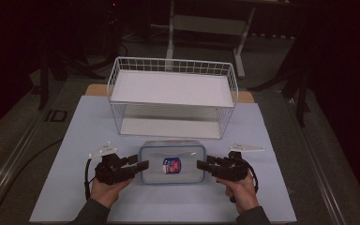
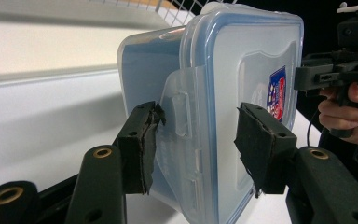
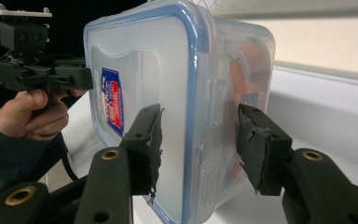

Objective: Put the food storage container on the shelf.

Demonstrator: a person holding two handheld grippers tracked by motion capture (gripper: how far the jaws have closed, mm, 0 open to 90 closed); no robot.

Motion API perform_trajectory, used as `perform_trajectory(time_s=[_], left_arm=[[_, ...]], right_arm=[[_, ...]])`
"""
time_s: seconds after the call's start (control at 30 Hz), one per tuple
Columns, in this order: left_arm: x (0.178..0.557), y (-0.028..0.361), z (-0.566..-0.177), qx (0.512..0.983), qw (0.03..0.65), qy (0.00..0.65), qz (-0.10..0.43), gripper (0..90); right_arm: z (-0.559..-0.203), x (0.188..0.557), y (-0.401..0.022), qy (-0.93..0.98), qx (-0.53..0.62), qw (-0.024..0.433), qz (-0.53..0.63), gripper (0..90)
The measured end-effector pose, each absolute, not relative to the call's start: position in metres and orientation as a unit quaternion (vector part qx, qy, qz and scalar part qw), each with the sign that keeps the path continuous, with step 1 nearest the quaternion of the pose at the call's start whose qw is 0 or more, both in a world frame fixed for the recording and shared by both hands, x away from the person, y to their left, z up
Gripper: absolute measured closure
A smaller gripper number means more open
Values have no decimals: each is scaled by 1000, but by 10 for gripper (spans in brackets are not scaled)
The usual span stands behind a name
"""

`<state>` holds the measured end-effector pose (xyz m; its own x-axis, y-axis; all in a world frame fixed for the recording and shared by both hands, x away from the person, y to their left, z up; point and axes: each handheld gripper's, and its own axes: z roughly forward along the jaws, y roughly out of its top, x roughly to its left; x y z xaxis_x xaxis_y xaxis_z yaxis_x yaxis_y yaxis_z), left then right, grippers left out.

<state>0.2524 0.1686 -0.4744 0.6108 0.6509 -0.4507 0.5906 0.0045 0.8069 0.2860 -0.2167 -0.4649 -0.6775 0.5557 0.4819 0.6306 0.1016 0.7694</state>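
A clear plastic container (image 1: 172, 152) with a blue-rimmed snap lid and a red-and-blue label (image 1: 171, 165) lies at the front middle of the table. My left gripper (image 1: 143, 165) clamps its left end, one pad on the lid and one on the body beside the latch flap (image 2: 179, 112). My right gripper (image 1: 200, 164) clamps the opposite end the same way. In the left gripper view, the jaws of my left gripper (image 2: 198, 126) straddle the container (image 2: 242, 70), with the right gripper (image 2: 307, 77) beyond. In the right gripper view, my right gripper (image 3: 198, 130) holds the container (image 3: 144, 56), with the left gripper (image 3: 81, 77) behind.
A white wire basket shelf (image 1: 172, 93) with two tiers stands just behind the container, its open front facing me. A pale mat (image 1: 75, 187) covers the table. Dark floor, stands and a table frame surround it.
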Motion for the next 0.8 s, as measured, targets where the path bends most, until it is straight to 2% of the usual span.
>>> perform_trajectory(time_s=[0.57,0.8], left_arm=[[255,175,-448,701,573,421,48,488],[259,176,-425,704,576,411,63,489]], right_arm=[[-438,282,-212,-736,-387,8,-555,515],[-425,285,-210,-730,-381,3,-567,515]])
